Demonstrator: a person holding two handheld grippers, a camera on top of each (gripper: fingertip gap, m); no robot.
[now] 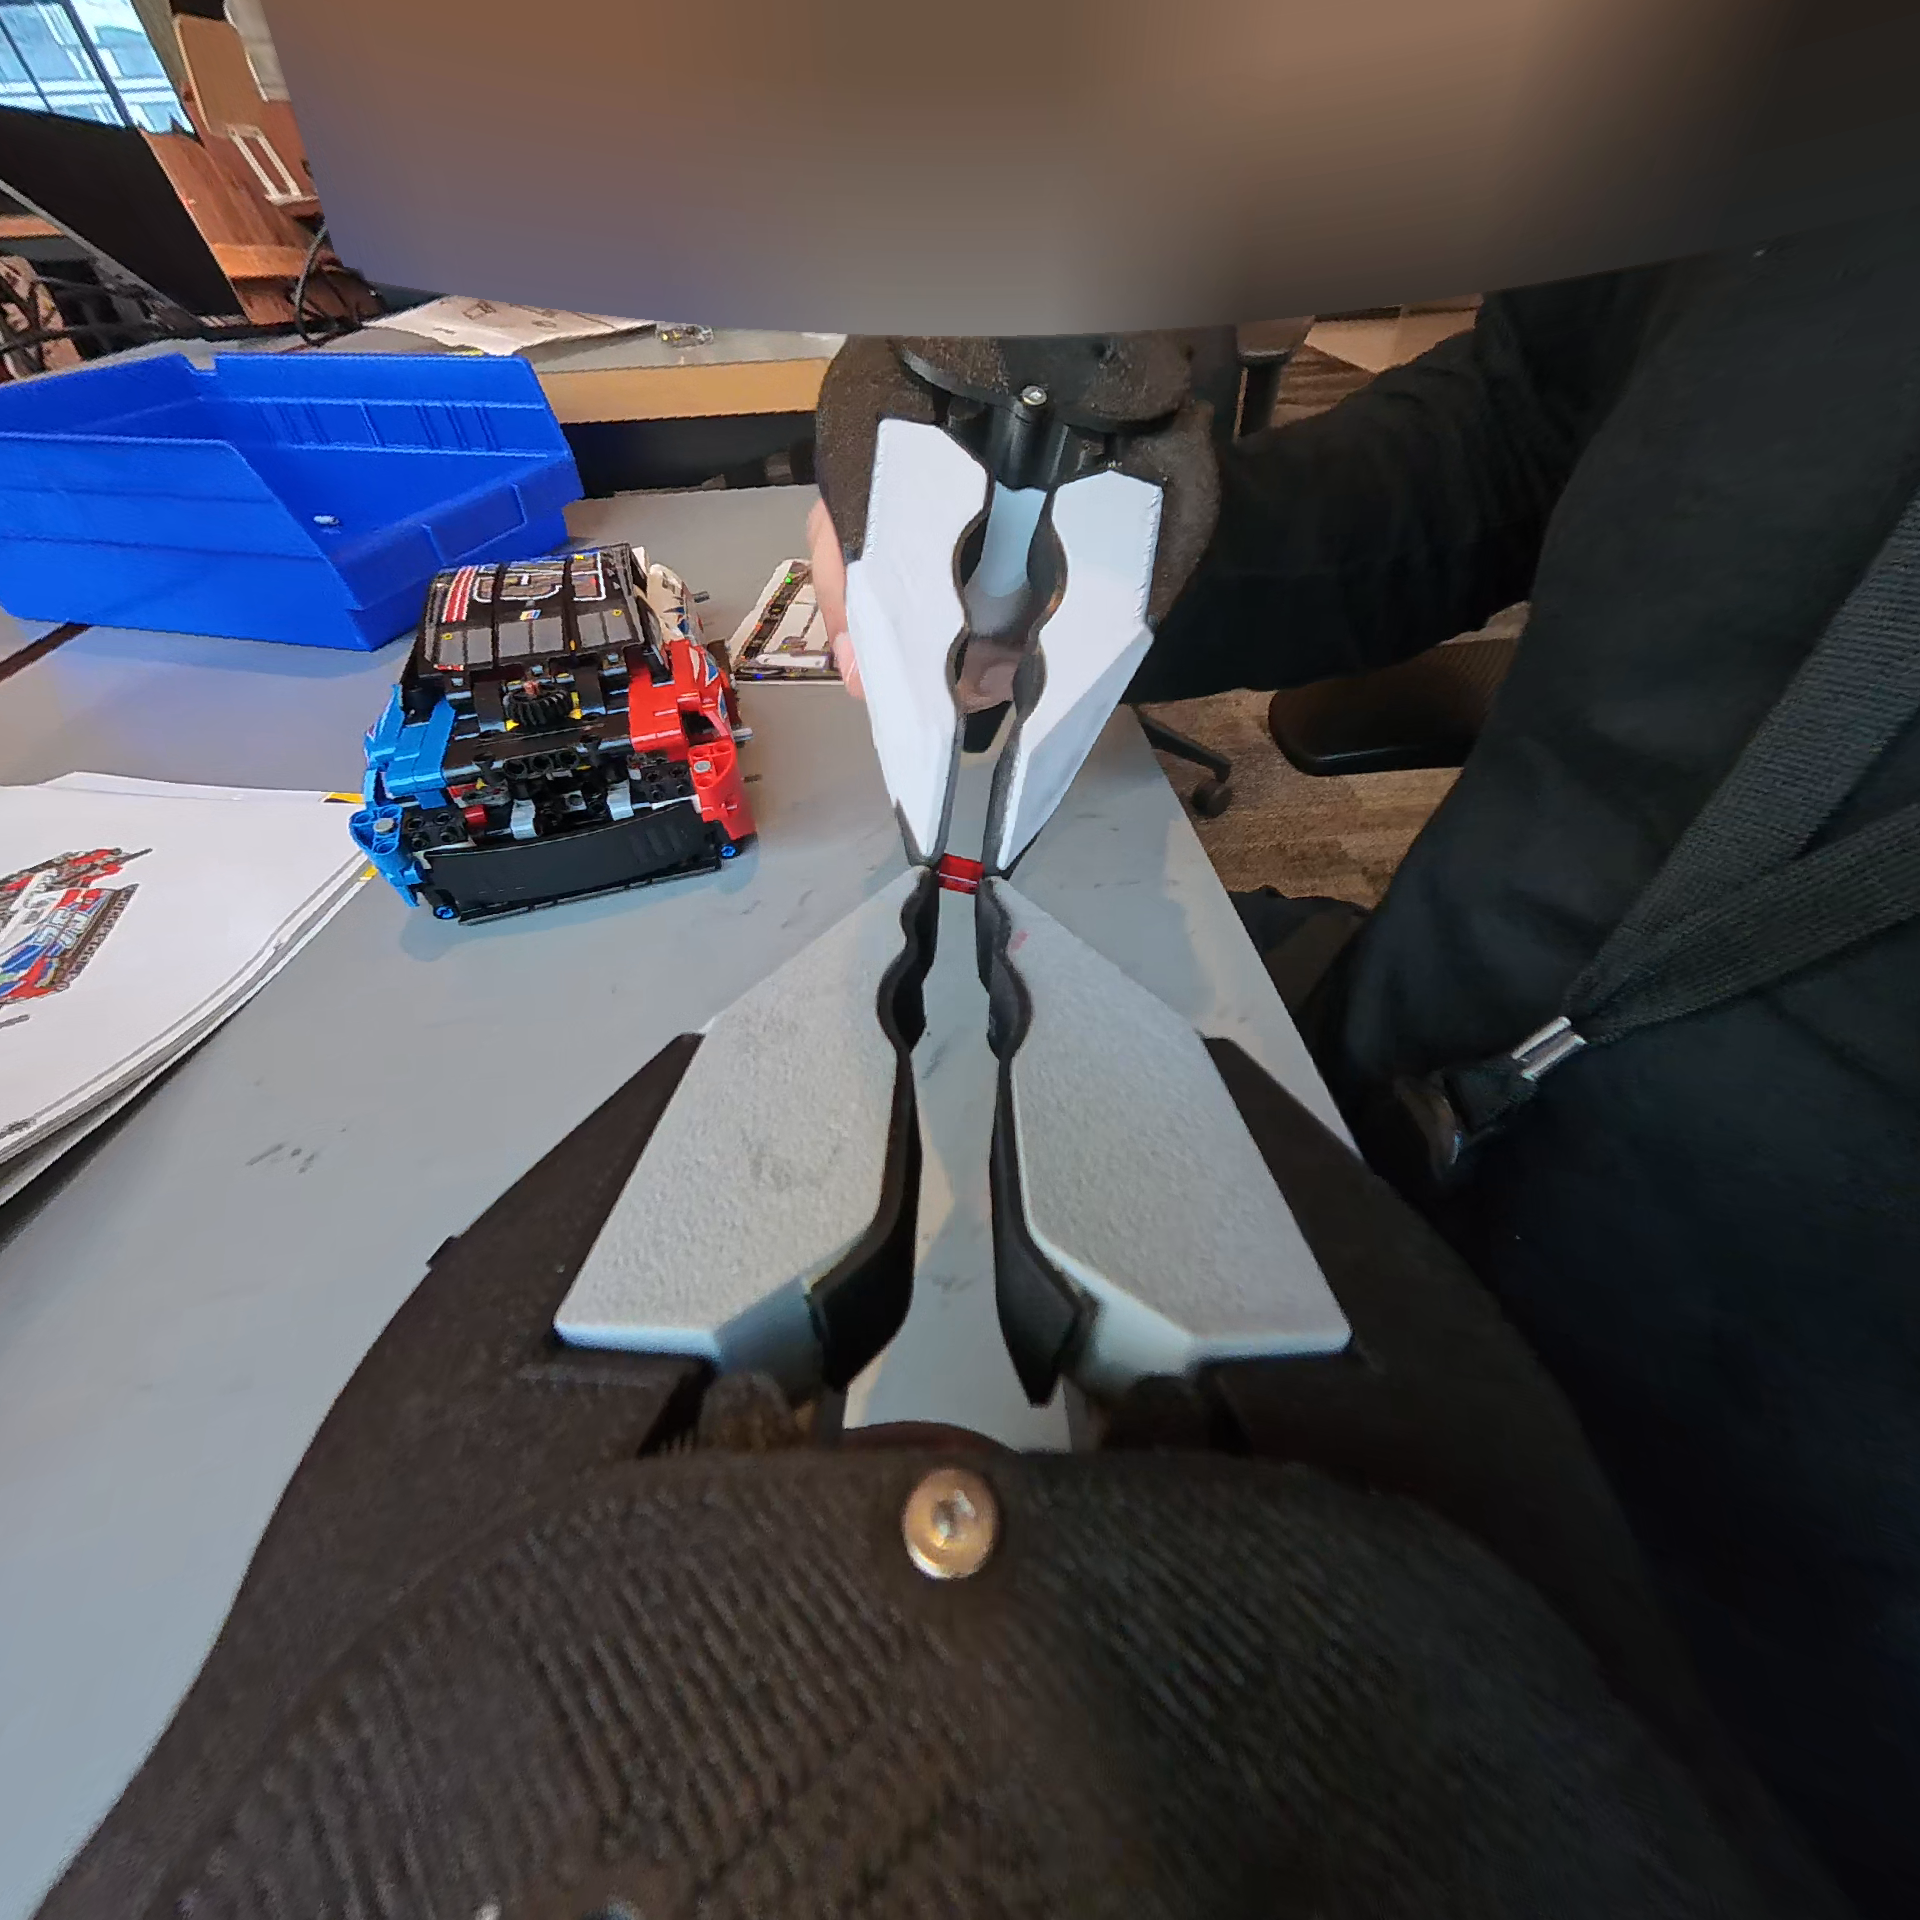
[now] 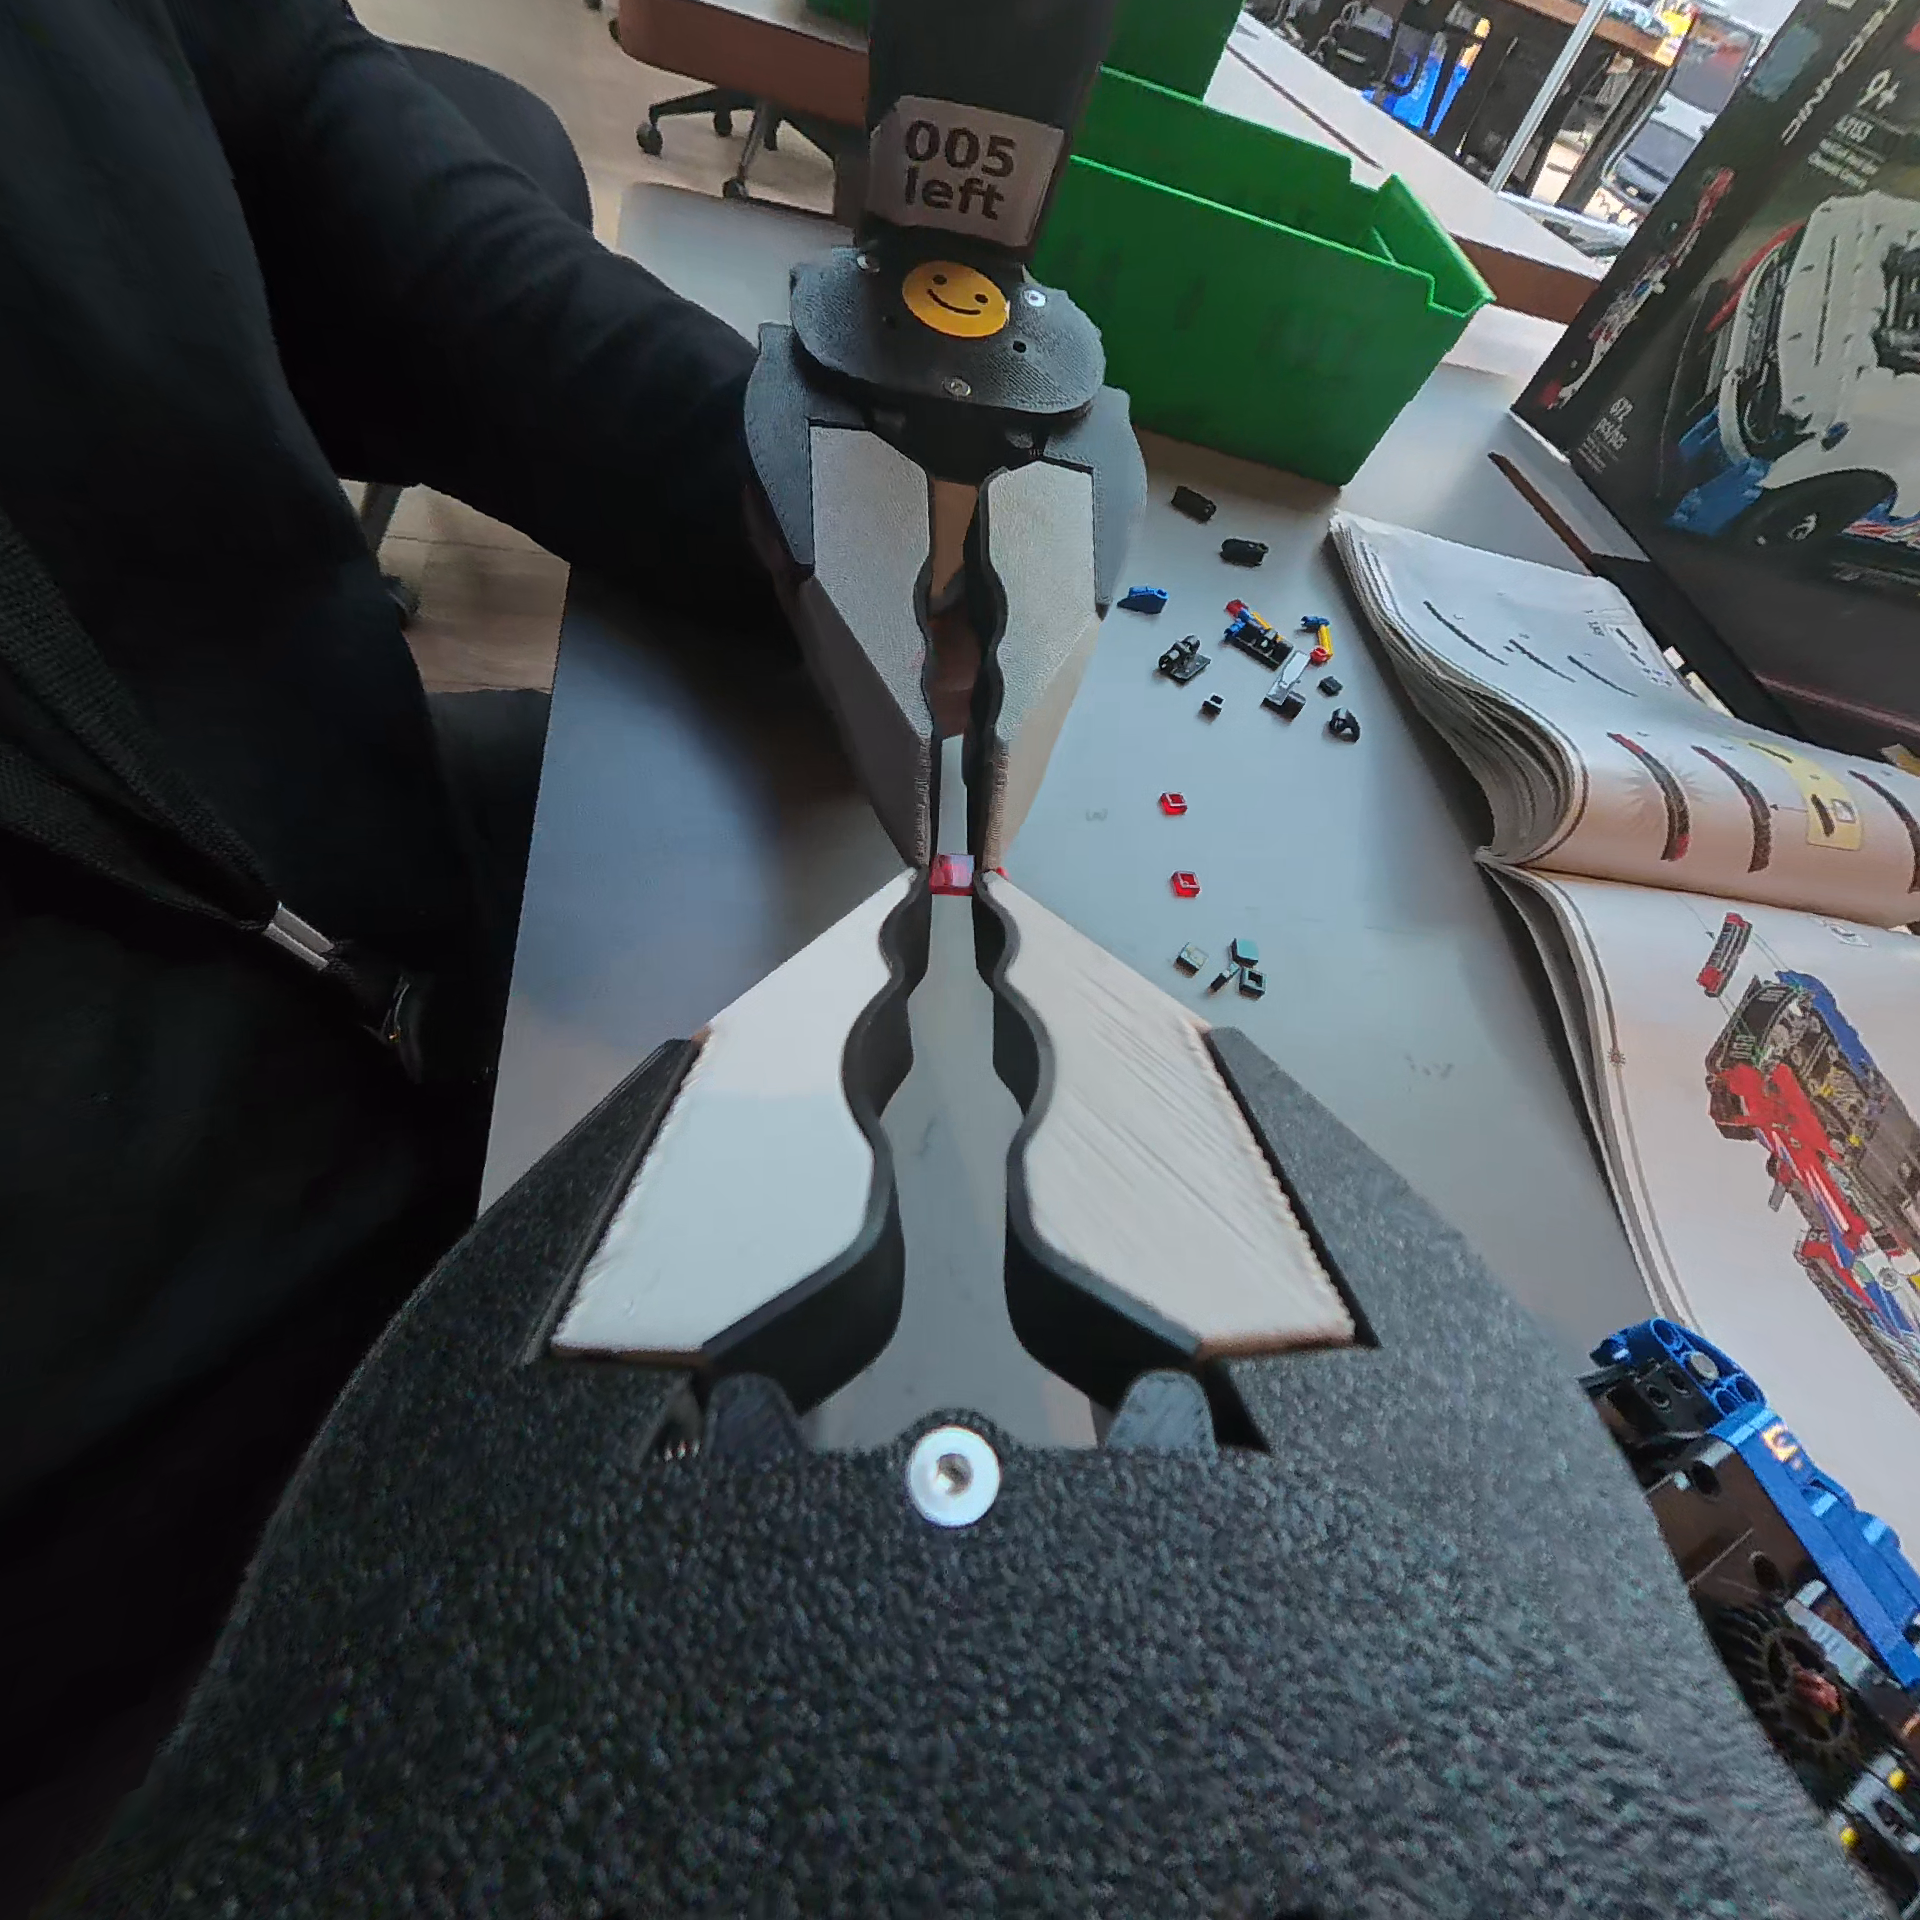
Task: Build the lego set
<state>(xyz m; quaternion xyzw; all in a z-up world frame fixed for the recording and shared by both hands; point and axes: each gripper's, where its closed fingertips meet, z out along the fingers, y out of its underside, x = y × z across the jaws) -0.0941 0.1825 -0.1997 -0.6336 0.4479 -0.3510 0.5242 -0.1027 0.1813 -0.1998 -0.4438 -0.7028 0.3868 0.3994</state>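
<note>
My two grippers meet tip to tip above the grey table. A small red lego piece is pinched where the tips meet. My left gripper is shut on it from below in the left wrist view, and my right gripper comes in from above. In the right wrist view the right gripper grips the same red piece, and the left gripper faces it. The half-built lego car in black, red and blue stands on the table to the left, apart from both grippers.
A blue bin stands behind the car and a green bin at the far side. Loose small pieces and two red ones lie beside an open instruction book. The set's box stands at the right. The person's dark sleeve is close. The tips of both grippers are at nearly the same place. The half-built lego car is about equally far from each gripper, around 20 cm.
</note>
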